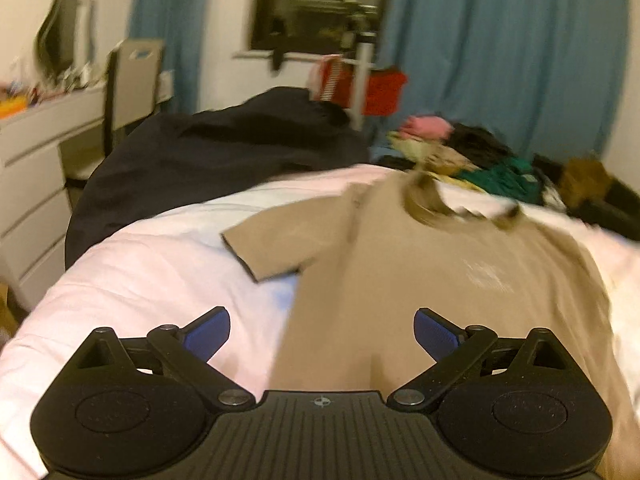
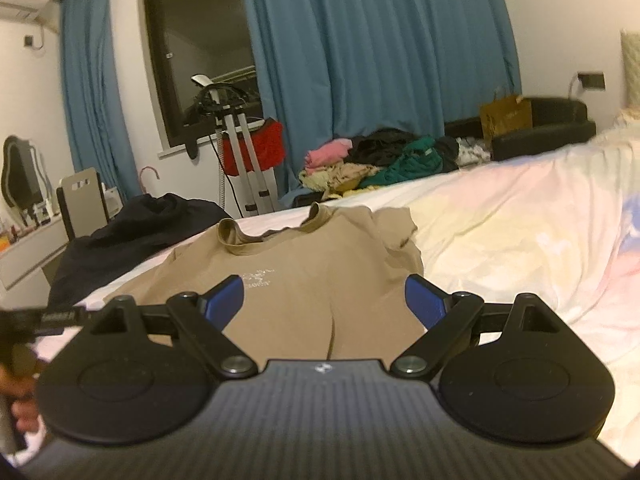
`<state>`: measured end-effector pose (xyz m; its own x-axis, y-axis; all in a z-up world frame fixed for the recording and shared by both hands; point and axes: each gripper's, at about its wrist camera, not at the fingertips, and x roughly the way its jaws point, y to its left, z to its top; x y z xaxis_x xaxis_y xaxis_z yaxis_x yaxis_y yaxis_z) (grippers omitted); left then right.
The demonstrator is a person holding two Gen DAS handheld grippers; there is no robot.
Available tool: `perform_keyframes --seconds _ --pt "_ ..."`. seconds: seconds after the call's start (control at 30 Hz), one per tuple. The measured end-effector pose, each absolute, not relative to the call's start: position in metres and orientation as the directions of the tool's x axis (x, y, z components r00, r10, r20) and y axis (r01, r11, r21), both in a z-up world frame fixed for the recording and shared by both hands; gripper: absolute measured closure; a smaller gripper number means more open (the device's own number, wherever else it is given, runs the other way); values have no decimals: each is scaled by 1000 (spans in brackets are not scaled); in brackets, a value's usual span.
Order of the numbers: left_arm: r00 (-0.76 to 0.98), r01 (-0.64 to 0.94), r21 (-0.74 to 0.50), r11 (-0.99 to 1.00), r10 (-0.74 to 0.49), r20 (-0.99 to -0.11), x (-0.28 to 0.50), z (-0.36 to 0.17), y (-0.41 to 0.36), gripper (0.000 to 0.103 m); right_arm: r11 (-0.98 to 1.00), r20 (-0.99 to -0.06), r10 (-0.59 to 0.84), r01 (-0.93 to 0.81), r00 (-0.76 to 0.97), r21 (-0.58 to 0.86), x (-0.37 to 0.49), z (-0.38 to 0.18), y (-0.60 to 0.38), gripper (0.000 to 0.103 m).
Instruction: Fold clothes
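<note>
- Right wrist view: the tan T-shirt (image 2: 316, 264) is lying mid-frame on the white bedding (image 2: 520, 240), its pale chest print too blurred to read.
- Right gripper (image 2: 323, 300) is hovering spread over its lower half.
- Left gripper (image 1: 322, 334) is spread too, over the shirt's left edge.

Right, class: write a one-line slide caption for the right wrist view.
Open right claw poised over a tan T-shirt spread flat on the bed.

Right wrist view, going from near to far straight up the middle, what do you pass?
Right claw, open → tan T-shirt spread flat on the bed → pile of mixed clothes → blue curtain.
</note>
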<state>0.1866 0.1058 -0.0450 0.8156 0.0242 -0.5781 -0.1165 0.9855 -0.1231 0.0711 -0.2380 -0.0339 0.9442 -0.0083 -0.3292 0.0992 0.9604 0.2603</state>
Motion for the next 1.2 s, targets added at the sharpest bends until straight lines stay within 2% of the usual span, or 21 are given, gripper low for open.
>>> perform_keyframes --seconds 0.17,0.47,0.5,0.57,0.6,0.63,0.73,0.97,1.0,1.07,1.13,1.2 --pt "810 -227 -275 934 24 -585 229 -61 143 8 935 -346 7 116 938 334 85 -39 -253 14" --pt "815 -339 -433 835 31 -578 281 -111 175 18 932 -403 25 124 915 340 132 -68 -249 14" --pt "818 -344 -424 838 47 -573 286 -111 175 23 932 -411 24 127 912 338 138 -71 -248 14" --pt "824 -355 -404 843 77 -561 295 -112 175 42 934 -425 21 134 905 331 148 -78 -245 14" --pt "827 -346 -399 849 75 -557 301 -110 175 66 935 -432 18 137 902 326 151 -81 -244 14" --pt "827 -337 -398 853 66 -559 306 -109 176 84 936 -439 16 141 899 322 155 -84 -243 14" --pt "833 -319 -370 872 72 -549 320 -93 177 98 931 -453 15 153 892 332 158 -91 -242 14" --pt "809 -392 -66 918 309 -500 384 -38 176 97 955 -419 -51 167 907 244 171 -103 -227 14" --pt "806 -367 -51 929 290 -516 385 -39 176 95 959 -412 -62 169 909 228 172 -105 -226 14" --pt "797 -315 -21 949 253 -548 388 -41 174 85 964 -403 -81 175 912 201 175 -110 -224 14" --pt "819 -253 24 967 227 -527 365 -39 164 58 966 -401 -96 182 911 183 178 -114 -223 14" --pt "831 -173 95 980 197 -521 336 -35 149 56 966 -400 -102 187 911 181 180 -115 -223 14"
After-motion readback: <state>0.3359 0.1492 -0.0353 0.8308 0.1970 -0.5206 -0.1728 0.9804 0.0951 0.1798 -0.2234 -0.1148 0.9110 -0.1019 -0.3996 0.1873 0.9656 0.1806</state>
